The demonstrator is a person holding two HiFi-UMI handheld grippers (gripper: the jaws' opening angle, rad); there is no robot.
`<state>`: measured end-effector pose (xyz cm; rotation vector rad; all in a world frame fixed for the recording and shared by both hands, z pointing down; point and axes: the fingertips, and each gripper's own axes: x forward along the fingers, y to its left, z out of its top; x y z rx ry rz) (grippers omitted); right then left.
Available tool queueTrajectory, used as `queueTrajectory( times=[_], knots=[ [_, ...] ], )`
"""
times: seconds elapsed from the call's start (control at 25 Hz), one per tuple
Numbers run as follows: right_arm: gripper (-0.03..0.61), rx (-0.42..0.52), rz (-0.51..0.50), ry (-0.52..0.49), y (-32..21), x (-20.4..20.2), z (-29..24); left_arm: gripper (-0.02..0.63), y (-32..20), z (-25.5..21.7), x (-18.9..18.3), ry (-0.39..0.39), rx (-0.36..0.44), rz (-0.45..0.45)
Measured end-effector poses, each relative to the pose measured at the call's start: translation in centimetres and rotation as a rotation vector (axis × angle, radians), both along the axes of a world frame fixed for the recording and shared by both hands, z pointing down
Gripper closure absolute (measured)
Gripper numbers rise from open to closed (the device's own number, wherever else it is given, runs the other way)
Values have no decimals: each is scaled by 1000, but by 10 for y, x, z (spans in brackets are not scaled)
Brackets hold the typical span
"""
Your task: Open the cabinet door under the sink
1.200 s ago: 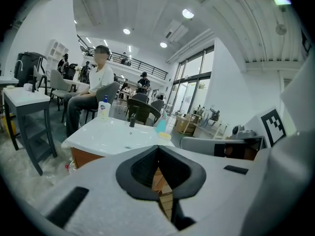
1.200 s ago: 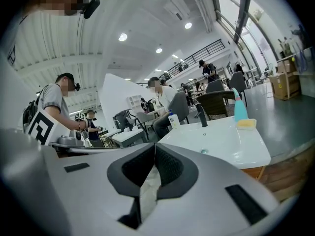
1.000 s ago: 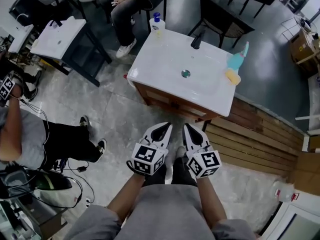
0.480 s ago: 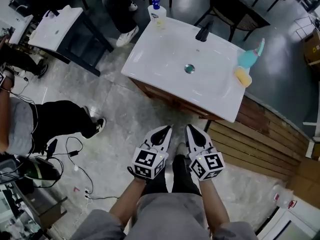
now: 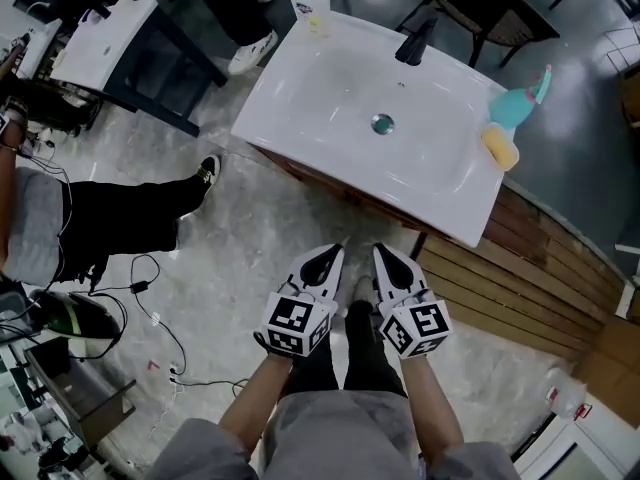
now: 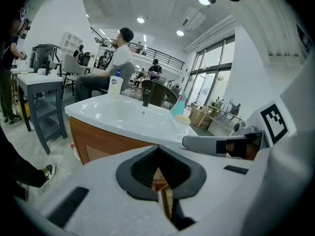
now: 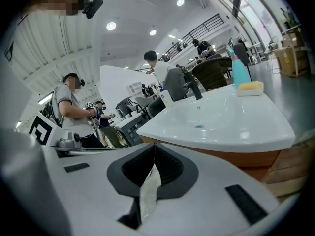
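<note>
A white sink [image 5: 340, 98] sits on a wooden cabinet whose front [image 5: 330, 183] shows only as a thin brown strip under the rim in the head view. My left gripper [image 5: 325, 258] and right gripper [image 5: 388, 258] are held side by side close to my body, a short way in front of the cabinet, both shut and empty. The left gripper view looks past the shut left gripper [image 6: 158, 146] at the cabinet's wooden front [image 6: 103, 144]. In the right gripper view the shut right gripper [image 7: 154, 145] points at the sink's rim [image 7: 221, 117]. I cannot make out a door handle.
On the sink stand a soap bottle [image 5: 309, 0], a black faucet [image 5: 415, 43], a teal bottle [image 5: 520, 103] and a yellow sponge [image 5: 500, 148]. Wooden slats [image 5: 520, 288] lie right of the cabinet. A person's leg [image 5: 130, 208] and cables [image 5: 150, 308] lie at left, by a small table [image 5: 105, 43].
The view has drawn nearer to the sink, which now looks larger and higher. Both grippers stay together and shut. The leg at left has stretched toward the cabinet.
</note>
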<state>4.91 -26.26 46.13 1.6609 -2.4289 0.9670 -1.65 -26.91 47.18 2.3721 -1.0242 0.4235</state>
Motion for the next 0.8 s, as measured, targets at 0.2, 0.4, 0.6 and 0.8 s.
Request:
queueTrajectory(
  times=[0.2,0.4,0.6,0.8],
  knots=[
    [569,-14,-24,2,-4,-2,30,606,-1,25,3,-14,0,3],
    [569,-42,-45,-1,-8,-6,69,606,-2,55,4,-24,-1,8],
    [569,-70,-59,1,-11,-9,107,606,-6,87,4,-34,-3,10],
    [568,-117,-83,-20,-13,-11,147,606,-11,121,0,-48,12,-29]
  ],
)
